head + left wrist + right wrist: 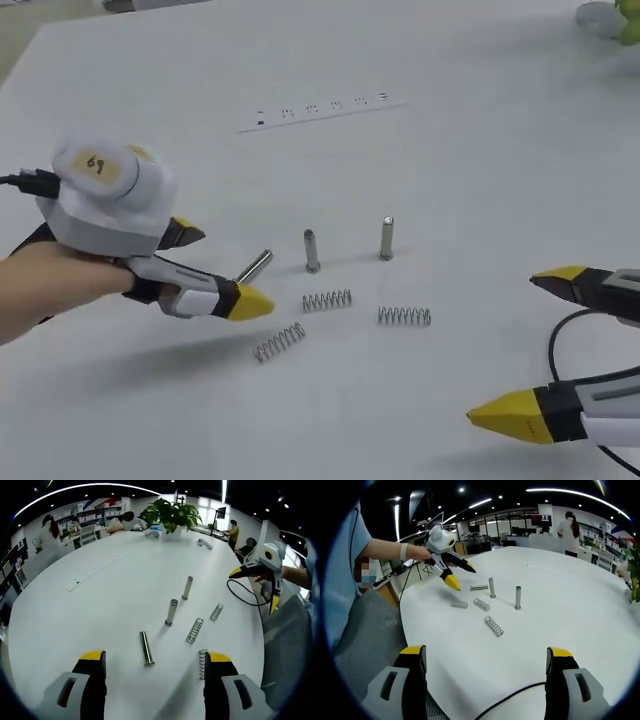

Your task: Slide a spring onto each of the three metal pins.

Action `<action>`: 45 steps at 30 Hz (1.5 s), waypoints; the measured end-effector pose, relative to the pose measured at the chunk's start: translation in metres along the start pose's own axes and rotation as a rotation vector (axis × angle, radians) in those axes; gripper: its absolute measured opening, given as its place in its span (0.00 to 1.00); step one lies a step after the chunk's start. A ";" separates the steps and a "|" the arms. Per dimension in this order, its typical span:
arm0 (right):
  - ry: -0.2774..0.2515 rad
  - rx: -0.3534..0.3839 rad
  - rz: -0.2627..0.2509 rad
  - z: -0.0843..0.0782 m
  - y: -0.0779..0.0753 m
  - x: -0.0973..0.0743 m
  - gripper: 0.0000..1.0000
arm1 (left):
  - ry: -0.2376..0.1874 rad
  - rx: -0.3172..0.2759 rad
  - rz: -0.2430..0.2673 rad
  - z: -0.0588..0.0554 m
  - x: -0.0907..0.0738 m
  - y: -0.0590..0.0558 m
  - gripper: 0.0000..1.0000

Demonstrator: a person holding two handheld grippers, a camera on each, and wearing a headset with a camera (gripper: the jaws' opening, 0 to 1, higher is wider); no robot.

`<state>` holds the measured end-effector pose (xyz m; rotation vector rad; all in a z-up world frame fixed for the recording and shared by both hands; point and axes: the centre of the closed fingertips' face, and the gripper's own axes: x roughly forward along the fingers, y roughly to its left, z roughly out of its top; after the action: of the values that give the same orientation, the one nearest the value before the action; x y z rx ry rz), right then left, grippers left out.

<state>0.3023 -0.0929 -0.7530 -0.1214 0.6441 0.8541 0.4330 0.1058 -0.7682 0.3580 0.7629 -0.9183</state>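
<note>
Left gripper (225, 270): fingers (240, 300) spread, empty, with the fallen pin (254, 266) just ahead between them, centre-left.
Right gripper (518, 345): spread, empty, lower right.
Springs (327, 300): three loose on the bench (450, 180), below the upright pins (312, 250).
Advice: grip the fallen pin mid-shank and stand it up before threading.

The head view looks forward and down from above onto the white desk (450, 150), with the left claw (232, 270) at its left edge and the right claw (510, 345) at its lower right. The left gripper view sits low behind the left claw's wide-apart jaws and faces across the desk, close to the work: the lying pin (146, 649) is just ahead of them, and the right claw is far off to one side. The right gripper view looks from behind its own jaws the opposite way, farther back, toward the left claw. All three views share the pins (311, 250) and springs (327, 300).
</note>
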 end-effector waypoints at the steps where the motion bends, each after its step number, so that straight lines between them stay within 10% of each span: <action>1: -0.003 0.004 0.001 0.000 0.000 0.000 0.99 | 0.004 -0.003 0.000 0.001 0.001 0.000 0.76; 45: 0.016 0.032 0.026 -0.012 0.005 0.008 0.98 | 0.092 -0.054 0.020 0.008 0.035 0.021 0.20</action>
<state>0.2967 -0.0883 -0.7663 -0.0912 0.6752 0.8687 0.4670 0.0930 -0.7891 0.3617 0.8652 -0.8658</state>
